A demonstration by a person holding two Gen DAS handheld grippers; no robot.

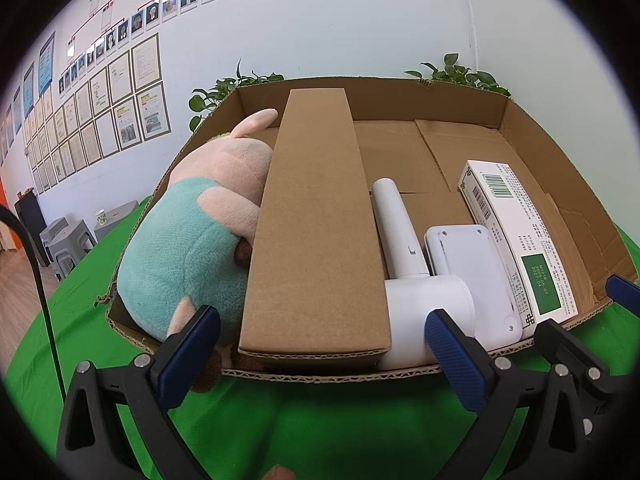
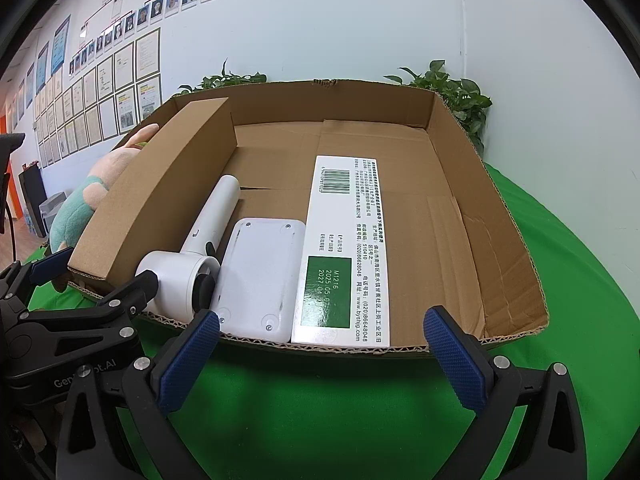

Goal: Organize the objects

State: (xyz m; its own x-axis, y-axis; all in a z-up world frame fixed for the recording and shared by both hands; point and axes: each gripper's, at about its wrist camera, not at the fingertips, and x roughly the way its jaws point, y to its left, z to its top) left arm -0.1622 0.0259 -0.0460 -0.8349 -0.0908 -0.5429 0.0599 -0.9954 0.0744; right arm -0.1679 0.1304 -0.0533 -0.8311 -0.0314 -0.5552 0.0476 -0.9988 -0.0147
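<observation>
White carton [image 2: 344,252] reads "M1216 2025.05.07", "www.byshg.com"

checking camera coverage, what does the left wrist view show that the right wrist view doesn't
Only the left wrist view shows the plush toy's whole side, wedged beside the long brown box, and the left gripper open. Only the right wrist view shows the tray's bare right floor and the right gripper open. Both show the cardboard tray, white hair dryer, flat white device and white-green carton.
</observation>
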